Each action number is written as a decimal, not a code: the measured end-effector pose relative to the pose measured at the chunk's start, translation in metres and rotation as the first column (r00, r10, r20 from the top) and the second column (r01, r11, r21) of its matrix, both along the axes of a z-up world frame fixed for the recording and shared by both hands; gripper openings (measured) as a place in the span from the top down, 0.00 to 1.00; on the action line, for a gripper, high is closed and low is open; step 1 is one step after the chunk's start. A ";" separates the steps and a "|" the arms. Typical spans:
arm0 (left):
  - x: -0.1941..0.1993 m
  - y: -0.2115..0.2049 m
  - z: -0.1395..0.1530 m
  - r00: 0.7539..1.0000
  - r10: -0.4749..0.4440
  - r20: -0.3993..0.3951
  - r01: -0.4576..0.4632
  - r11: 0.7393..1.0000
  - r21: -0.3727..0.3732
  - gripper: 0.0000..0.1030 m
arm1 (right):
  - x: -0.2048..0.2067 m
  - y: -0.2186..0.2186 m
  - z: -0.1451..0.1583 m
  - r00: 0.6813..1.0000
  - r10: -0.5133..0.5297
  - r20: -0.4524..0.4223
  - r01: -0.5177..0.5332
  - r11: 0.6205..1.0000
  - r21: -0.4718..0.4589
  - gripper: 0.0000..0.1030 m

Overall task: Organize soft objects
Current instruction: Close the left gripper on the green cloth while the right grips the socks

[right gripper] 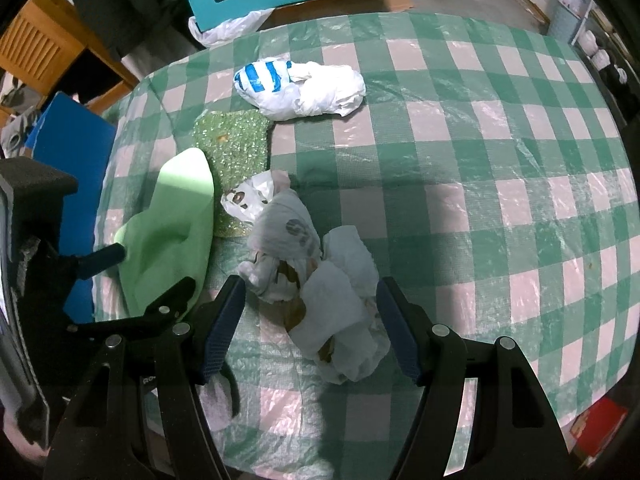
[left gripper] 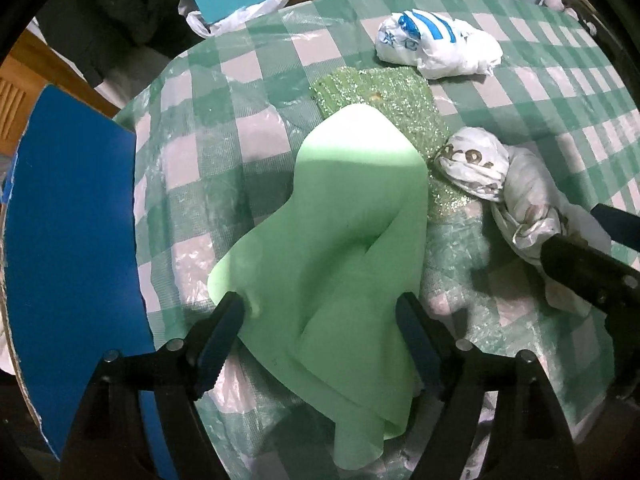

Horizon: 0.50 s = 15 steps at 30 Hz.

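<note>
Grippers both spread wide: left gripper straddles the floppy pale-green foam sheet, right gripper brackets the crumpled white printed bag just beside that sheet. Close low, grab folds.

On the bench, the foam sheet lies left of the knotted bag, overlapping the sponge cloth; the striped bag sits behind.

Two crumpled plastic bags, a blue-striped one and a brown-printed one, are lying with one green foam sheet and one glittery green pad on the checked tablecloth.
</note>
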<state>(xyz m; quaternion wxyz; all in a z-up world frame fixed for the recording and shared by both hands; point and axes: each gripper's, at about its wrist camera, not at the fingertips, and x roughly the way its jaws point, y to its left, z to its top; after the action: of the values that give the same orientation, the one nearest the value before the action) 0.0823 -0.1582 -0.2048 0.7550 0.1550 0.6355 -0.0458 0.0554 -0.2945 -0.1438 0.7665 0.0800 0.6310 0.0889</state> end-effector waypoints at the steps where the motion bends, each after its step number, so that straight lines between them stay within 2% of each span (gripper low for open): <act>1: -0.003 0.000 0.003 1.000 0.005 0.004 -0.005 1.000 -0.008 0.22 | 0.000 0.000 0.000 1.000 0.001 -0.001 -0.001 1.000 -0.001 0.33; 3: -0.004 0.001 0.003 1.000 0.012 0.010 -0.012 1.000 -0.023 0.23 | 0.000 -0.001 0.000 1.000 0.004 -0.001 -0.004 1.000 -0.003 0.33; 6: -0.016 0.014 0.014 1.000 -0.001 0.026 0.002 0.999 -0.036 0.33 | 0.000 0.001 -0.002 1.000 0.007 0.001 -0.007 1.000 -0.004 0.33; 8: -0.020 0.017 0.016 0.999 -0.011 0.034 0.013 0.999 -0.044 0.51 | 0.001 0.002 -0.003 1.000 0.010 0.001 -0.010 1.000 -0.006 0.33; 9: -0.022 0.016 0.021 0.999 -0.016 0.035 0.018 0.999 -0.048 0.55 | 0.002 0.003 -0.004 1.000 0.012 0.002 -0.011 1.000 -0.007 0.33; 11: -0.024 0.016 0.023 0.999 -0.028 0.034 0.029 0.998 -0.054 0.70 | 0.002 0.004 -0.004 1.000 0.017 0.008 -0.017 1.000 -0.015 0.33; 15: -0.028 0.013 0.023 0.999 -0.033 0.024 0.035 0.997 -0.073 0.83 | 0.002 0.007 -0.005 0.999 0.033 0.022 -0.033 0.999 -0.033 0.33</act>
<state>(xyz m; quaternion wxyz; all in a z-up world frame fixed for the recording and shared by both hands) 0.0545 -0.1453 -0.1814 0.7666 0.1383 0.6219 -0.0803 0.0575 -0.2871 -0.1487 0.7733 0.0559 0.6248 0.0921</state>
